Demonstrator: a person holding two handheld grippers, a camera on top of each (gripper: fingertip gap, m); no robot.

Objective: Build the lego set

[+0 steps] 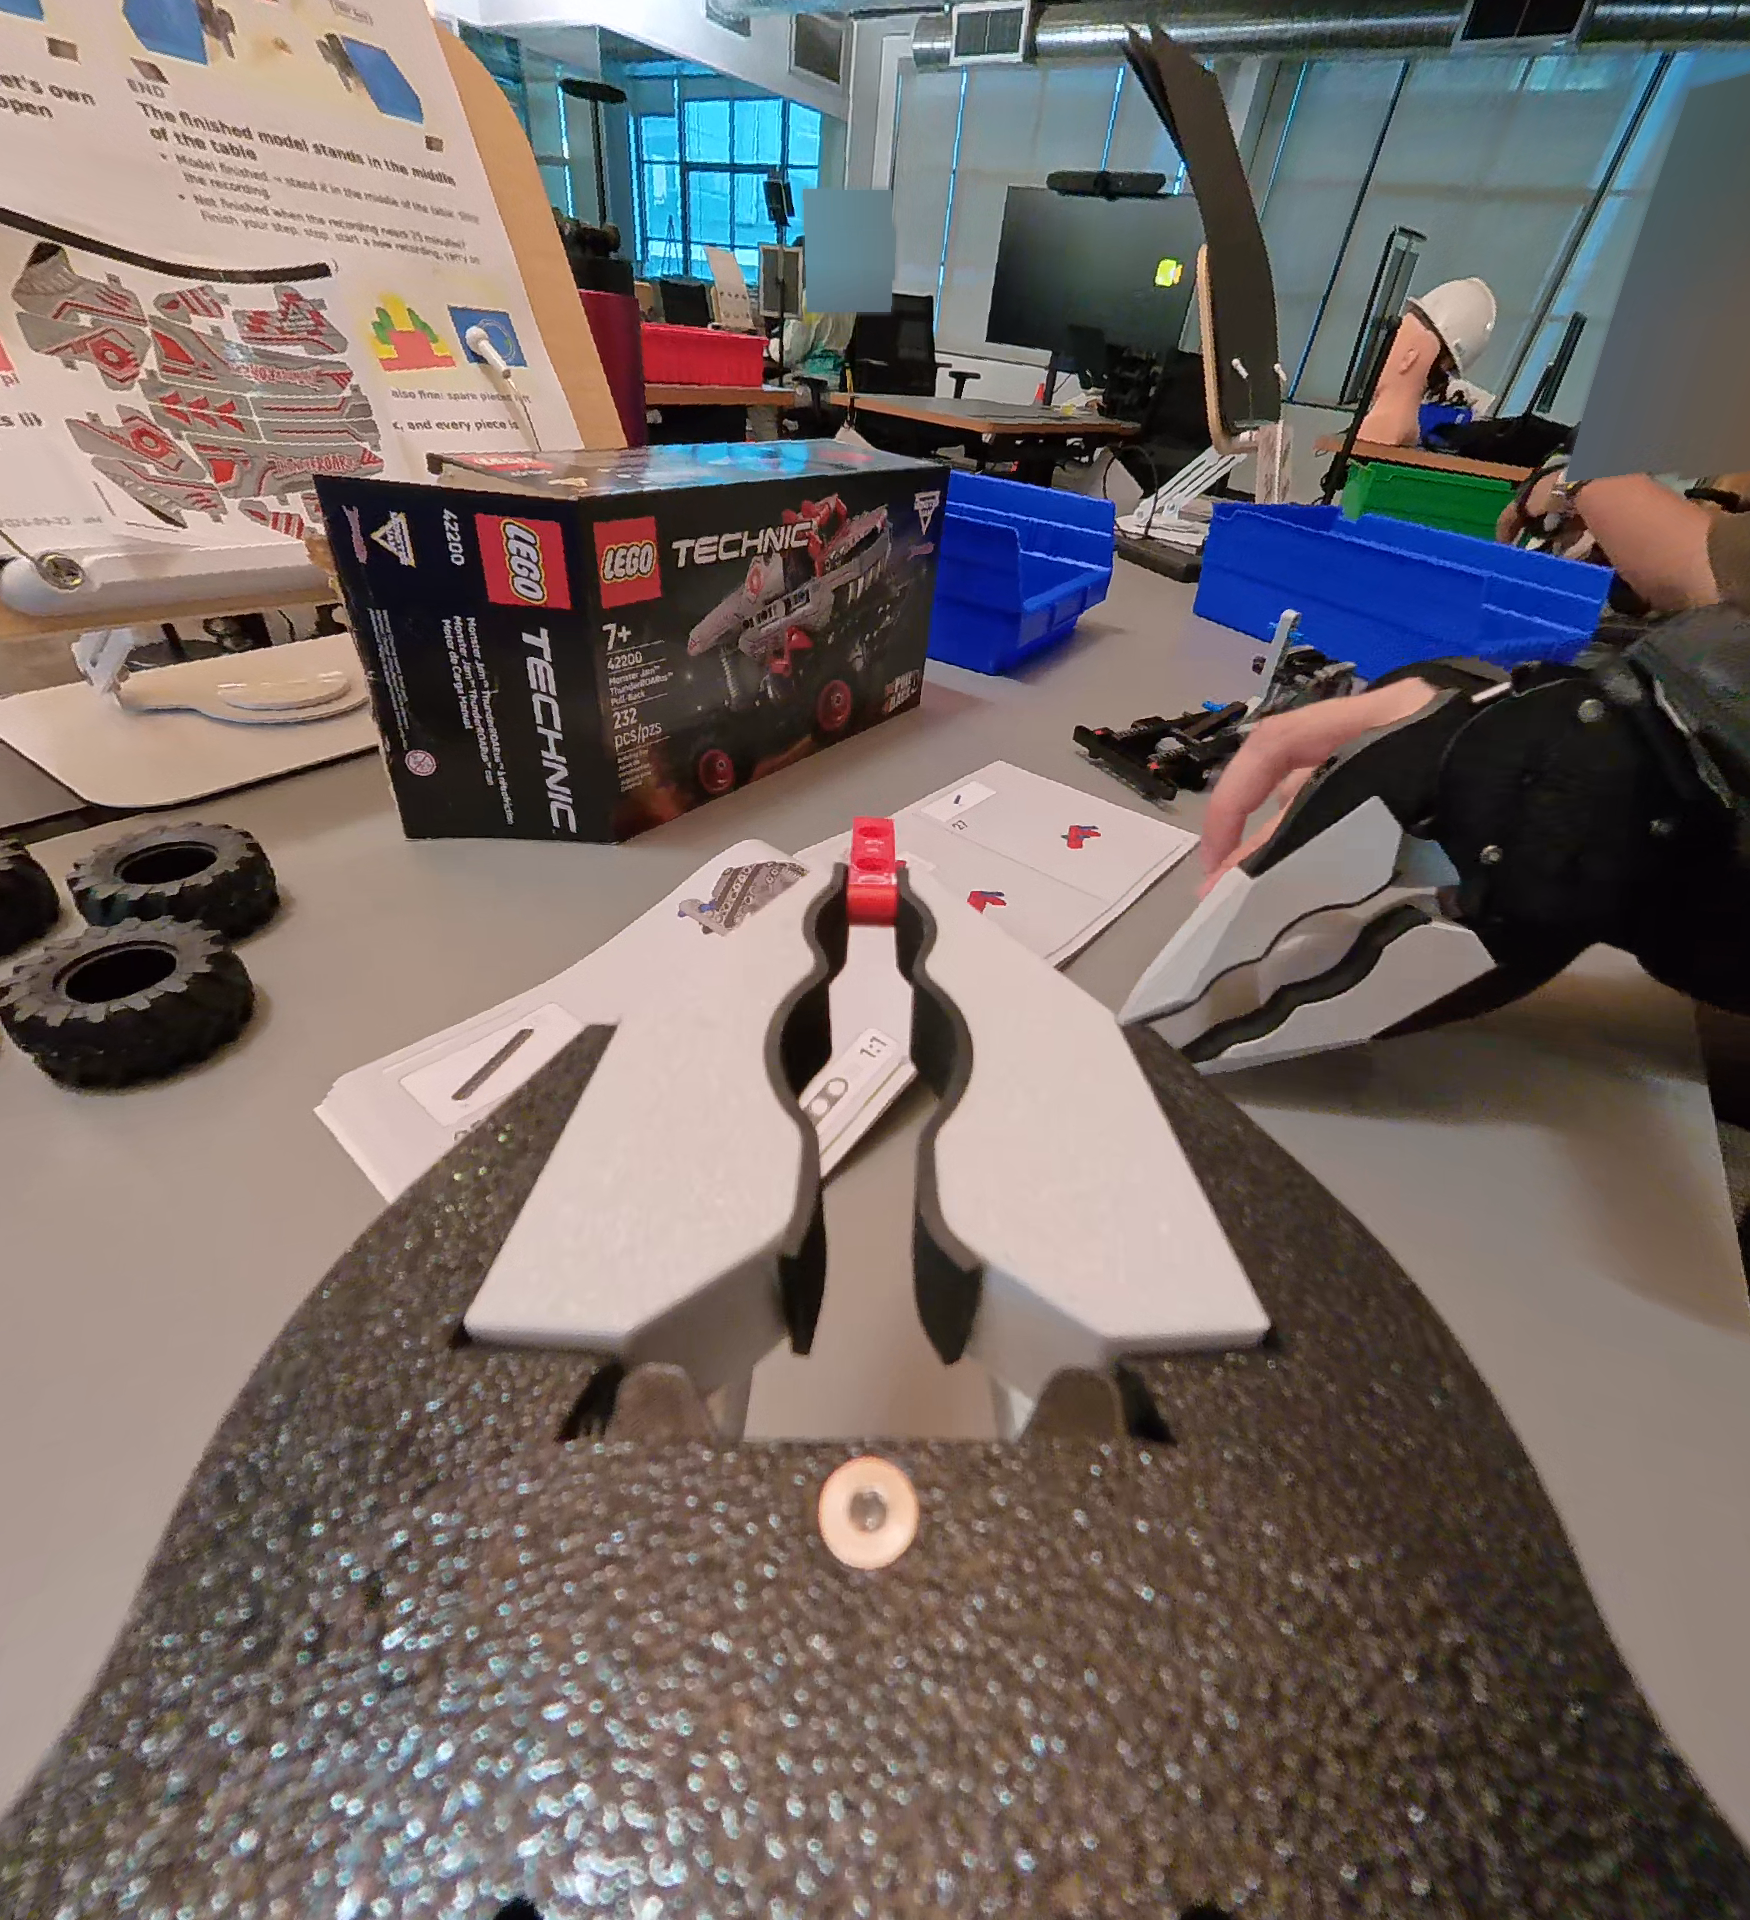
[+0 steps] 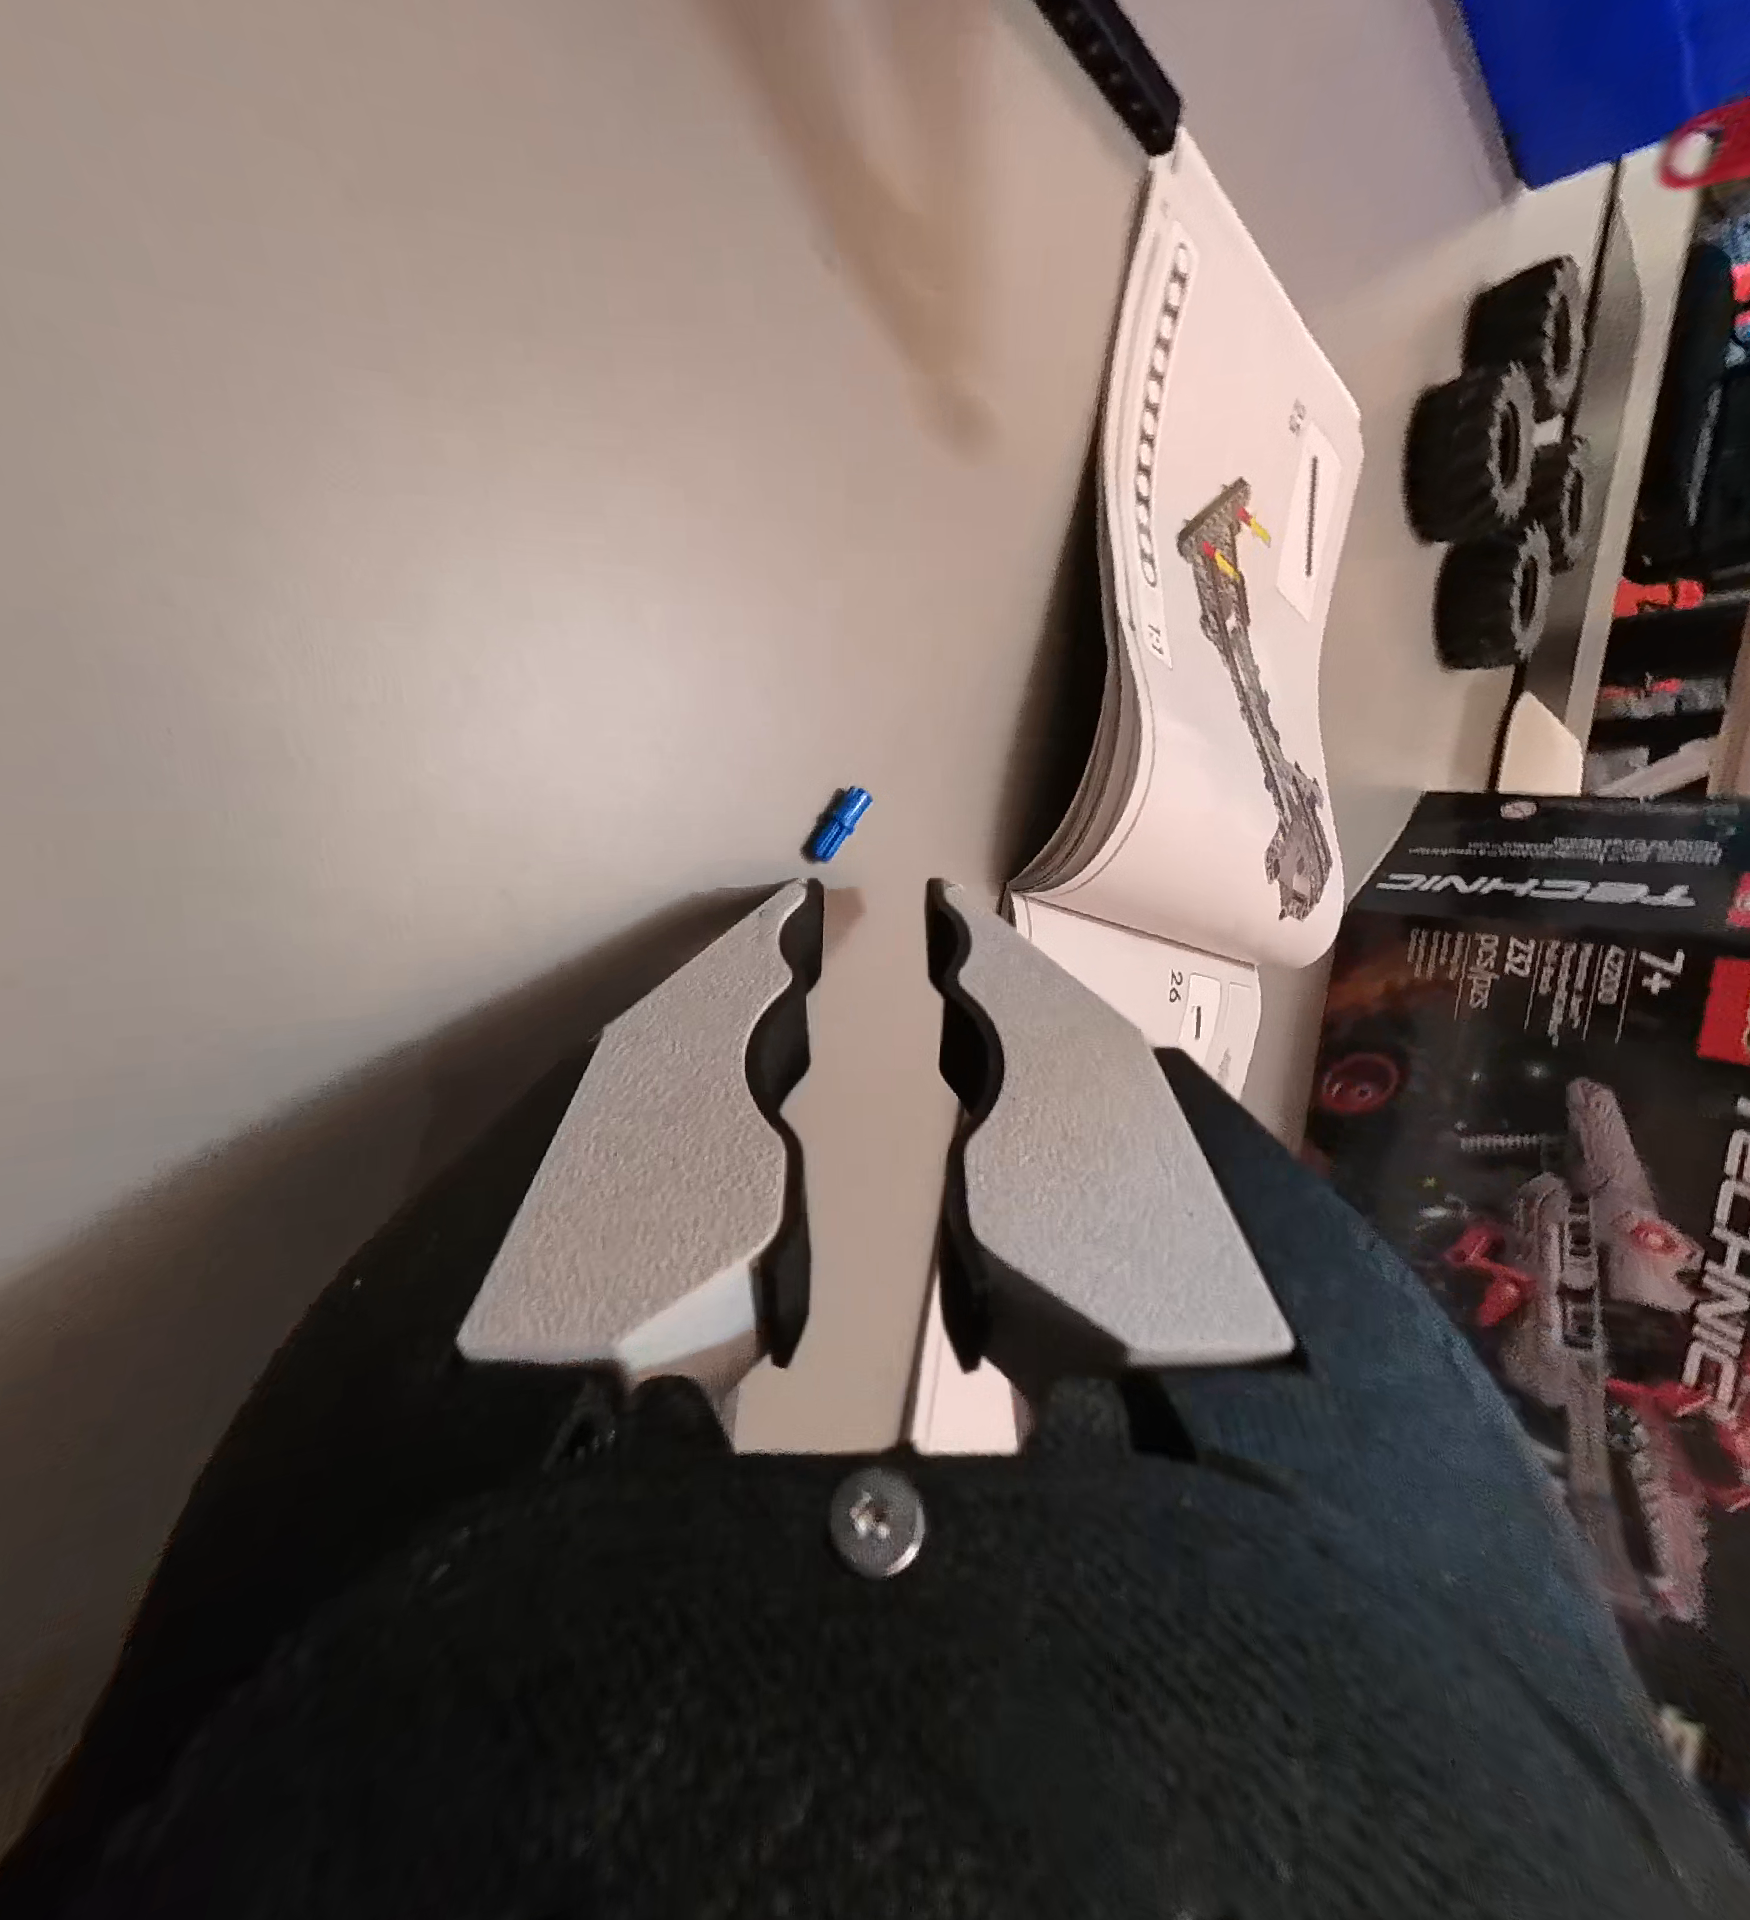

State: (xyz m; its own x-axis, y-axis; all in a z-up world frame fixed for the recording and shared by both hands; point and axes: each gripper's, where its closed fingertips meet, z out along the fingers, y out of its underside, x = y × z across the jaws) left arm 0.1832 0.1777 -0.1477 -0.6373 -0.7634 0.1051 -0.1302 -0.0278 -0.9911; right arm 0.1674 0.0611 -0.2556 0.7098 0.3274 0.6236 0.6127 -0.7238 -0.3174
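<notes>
My left gripper (image 1: 871, 902) is shut on a small red Lego Technic piece (image 1: 872, 847) and holds it upright above the open instruction booklet (image 1: 1047, 847). My right gripper (image 2: 868, 888) is open and empty, low over the grey table. A small blue pin (image 2: 839, 823) lies on the table just beyond its left fingertip. The right gripper also shows in the left wrist view (image 1: 1162, 1039), at the right, next to a person's hand. A black partial assembly (image 1: 1193, 738) lies behind that hand.
The Lego set box (image 1: 642, 644) stands behind the booklet. Several black tyres (image 1: 123, 987) lie at the left. Two blue bins (image 1: 1016, 582) stand at the back. A printed sheet on a stand (image 1: 175, 312) is at the back left. A black beam (image 2: 1110, 62) lies beyond the booklet (image 2: 1235, 623). Spacing between my two grippers at the tips: around 15 centimetres.
</notes>
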